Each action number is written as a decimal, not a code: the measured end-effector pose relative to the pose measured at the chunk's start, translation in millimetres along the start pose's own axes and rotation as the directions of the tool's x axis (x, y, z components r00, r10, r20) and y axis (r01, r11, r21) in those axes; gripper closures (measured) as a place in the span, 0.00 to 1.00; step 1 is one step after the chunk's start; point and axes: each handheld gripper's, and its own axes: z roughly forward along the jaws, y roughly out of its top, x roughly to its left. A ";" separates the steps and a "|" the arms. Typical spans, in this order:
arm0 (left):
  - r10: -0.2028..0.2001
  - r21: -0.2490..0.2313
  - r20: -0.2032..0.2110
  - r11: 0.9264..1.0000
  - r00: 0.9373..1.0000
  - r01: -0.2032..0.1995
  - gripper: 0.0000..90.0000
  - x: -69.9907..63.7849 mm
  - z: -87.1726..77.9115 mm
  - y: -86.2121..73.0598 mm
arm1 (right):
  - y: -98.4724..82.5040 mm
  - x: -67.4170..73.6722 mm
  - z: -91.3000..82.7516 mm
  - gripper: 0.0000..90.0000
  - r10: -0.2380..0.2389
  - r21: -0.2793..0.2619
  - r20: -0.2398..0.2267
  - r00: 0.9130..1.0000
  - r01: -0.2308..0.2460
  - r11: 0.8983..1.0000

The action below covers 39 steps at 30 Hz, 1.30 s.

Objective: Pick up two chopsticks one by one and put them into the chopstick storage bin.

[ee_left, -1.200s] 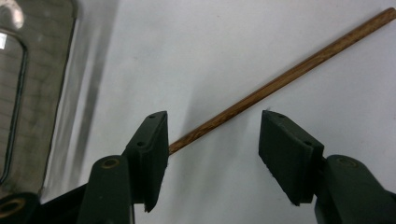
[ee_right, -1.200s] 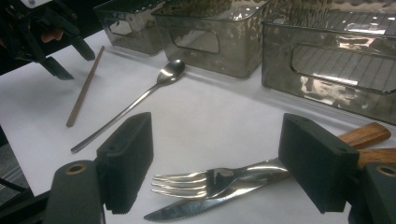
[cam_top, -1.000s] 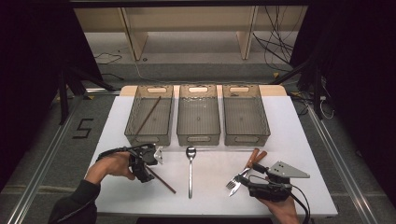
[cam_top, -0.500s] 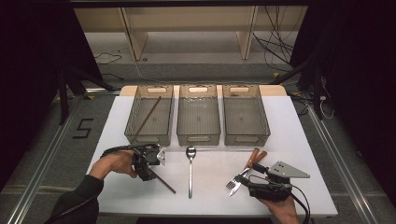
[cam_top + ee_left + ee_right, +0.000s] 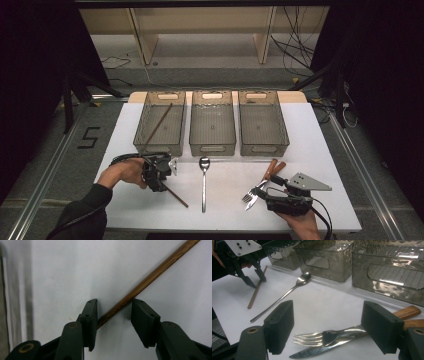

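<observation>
A floor mark (image 5: 89, 137) read "5". The left claw (image 5: 113, 311), closing, straddled a chopstick (image 5: 150, 277); the right claw (image 5: 329, 327) stood spread around a fork (image 5: 324, 337).

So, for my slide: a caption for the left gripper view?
Left gripper, jaws closing, straddles a wooden chopstick lying on the white table.
</observation>
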 end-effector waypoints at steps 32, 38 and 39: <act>0.061 0.002 0.014 0.998 0.998 -0.061 0.94 -5.0 -1.1 0.0 | -0.1 -0.2 -0.2 0.30 0.000 0.002 0.003 1.000 0.000 1.000; 0.040 0.002 -0.004 0.999 0.999 -0.040 0.94 -3.3 -3.2 0.0 | 0.0 -0.7 -0.4 0.30 -0.001 0.001 0.005 1.000 0.001 1.000; 0.037 -0.001 -0.005 0.999 0.999 -0.037 0.94 -2.5 -4.8 -0.7 | 0.0 -0.7 -0.4 0.30 -0.001 0.001 0.005 1.000 0.001 1.000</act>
